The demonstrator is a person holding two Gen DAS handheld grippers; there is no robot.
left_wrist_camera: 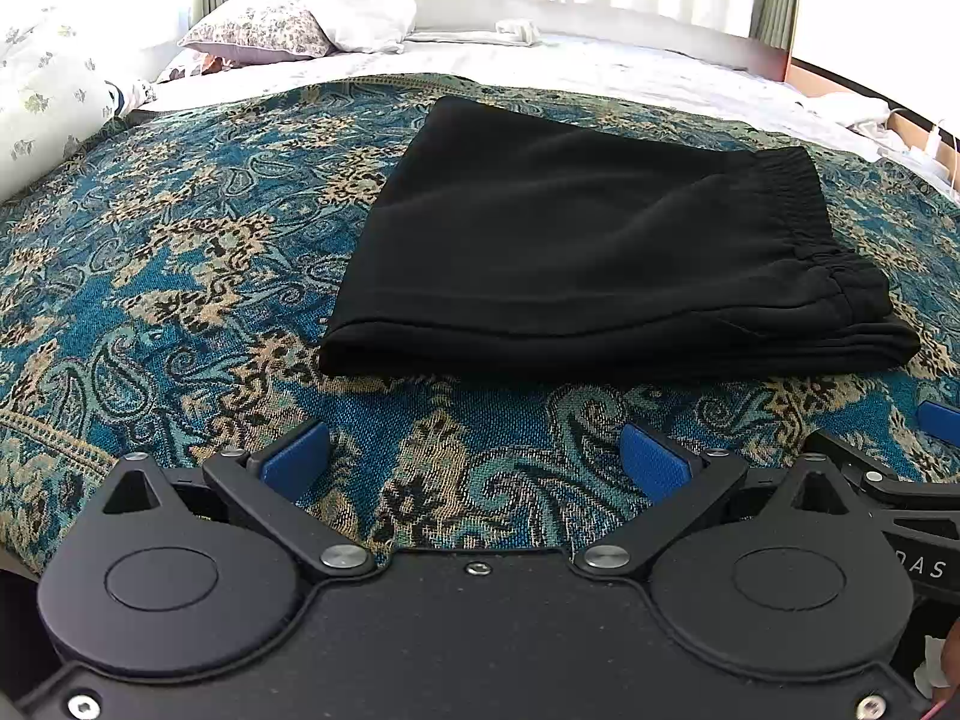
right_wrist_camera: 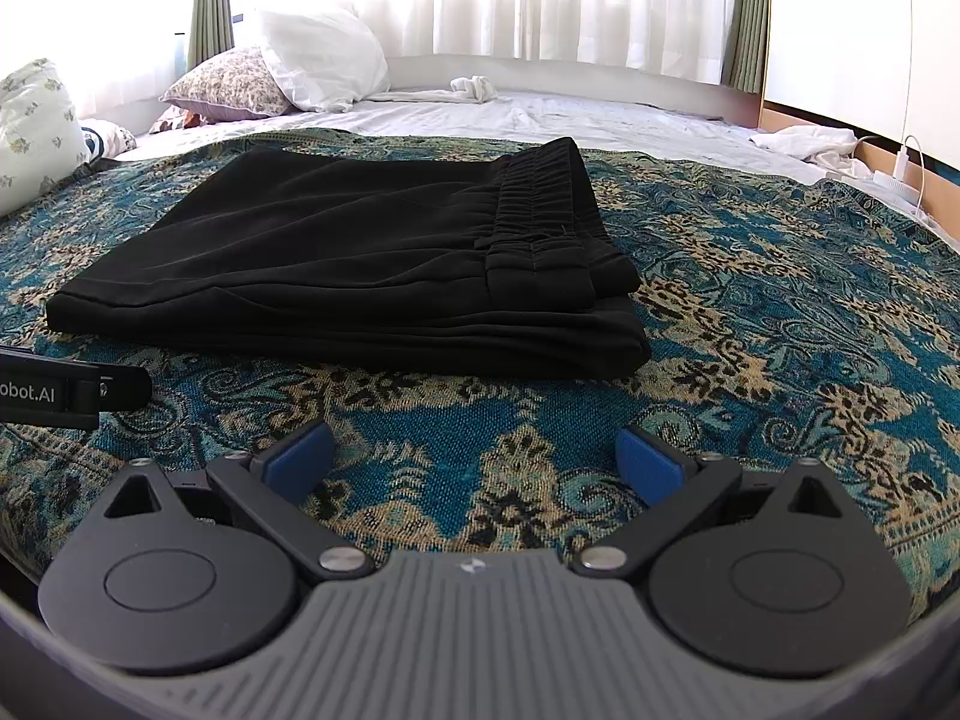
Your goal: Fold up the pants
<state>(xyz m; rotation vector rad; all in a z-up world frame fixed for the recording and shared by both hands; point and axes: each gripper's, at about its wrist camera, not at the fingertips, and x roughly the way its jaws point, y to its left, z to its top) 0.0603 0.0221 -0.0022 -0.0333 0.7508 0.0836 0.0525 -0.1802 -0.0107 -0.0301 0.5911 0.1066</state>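
The black pants (left_wrist_camera: 600, 240) lie folded into a compact stack of layers on the blue and tan paisley bedspread (left_wrist_camera: 180, 276), with the gathered elastic waistband (right_wrist_camera: 540, 204) on the right side of the stack and the smooth folded edge toward the cameras. Both tongs sit low over the bedspread, short of the pants and not touching them. The left tongs (left_wrist_camera: 477, 462) are spread wide, the blue pads (left_wrist_camera: 297, 459) far apart with only patterned cloth between them — nothing is held. The right tongs (right_wrist_camera: 477, 462) are spread just as wide and likewise hold nothing. In the left wrist view part of the right tongs shows at the right edge, and in the right wrist view a black piece of the left tool juts in from the left, close beside the near left corner of the pants.

Beyond the bedspread the bed carries a white sheet (right_wrist_camera: 540, 114). At its far left lie a flowered pillow (right_wrist_camera: 231, 84) and a white pillow (right_wrist_camera: 321, 60) leaning on it; a pale floral bundle (right_wrist_camera: 33, 120) sits nearer at the left edge. A small white crumpled cloth (right_wrist_camera: 474, 87) rests near the headboard, and more white fabric (right_wrist_camera: 810, 141) lies at the far right beside a white charger and cable (right_wrist_camera: 900, 165). Sheer curtains (right_wrist_camera: 570, 0) hang behind — bright with daylight.
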